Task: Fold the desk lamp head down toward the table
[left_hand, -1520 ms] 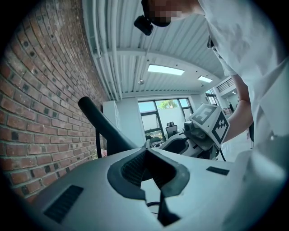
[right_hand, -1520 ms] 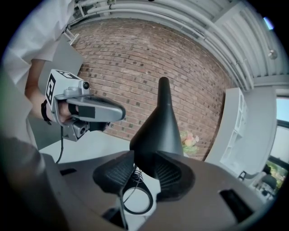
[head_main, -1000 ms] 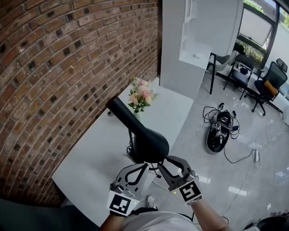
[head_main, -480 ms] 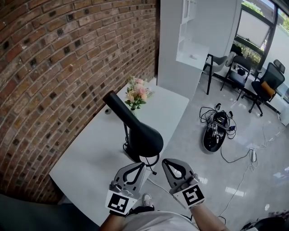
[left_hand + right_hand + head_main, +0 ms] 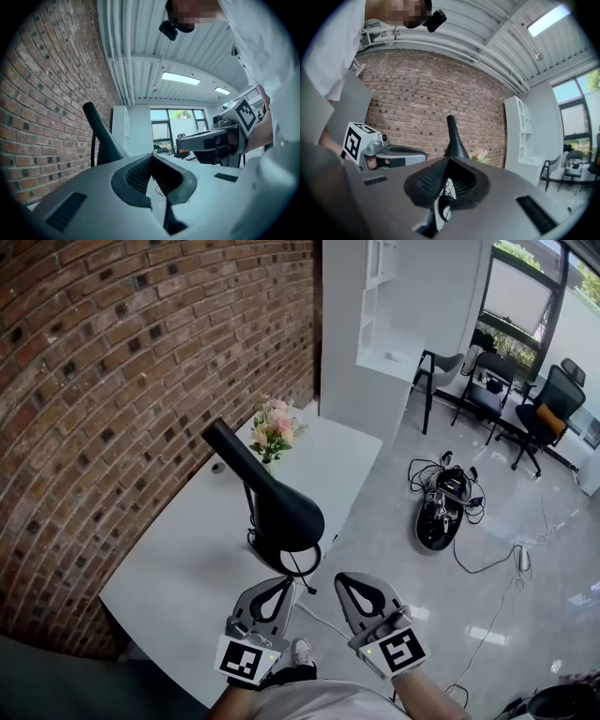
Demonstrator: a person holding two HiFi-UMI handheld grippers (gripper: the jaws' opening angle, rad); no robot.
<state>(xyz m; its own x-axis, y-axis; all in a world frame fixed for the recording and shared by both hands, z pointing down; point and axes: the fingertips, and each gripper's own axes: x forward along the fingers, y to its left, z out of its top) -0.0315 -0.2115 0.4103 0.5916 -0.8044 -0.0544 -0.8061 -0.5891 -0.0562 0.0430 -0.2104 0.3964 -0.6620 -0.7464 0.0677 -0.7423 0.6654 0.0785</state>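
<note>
Right gripper [image 5: 349, 583] has let go of the desk lamp head [image 5: 289, 517] and backed off, jaws now together, empty. Left gripper [image 5: 284, 585] jaws together too. Head sits low over the worktop [image 5: 178, 563] near its edge. Fold looks done.

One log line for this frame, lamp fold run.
lamp: on table, not held | left gripper: shut, empty | right gripper: shut, empty | both clear of lamp

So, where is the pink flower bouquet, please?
Head view, left of centre: the pink flower bouquet stands on the white table behind the black desk lamp.
</note>
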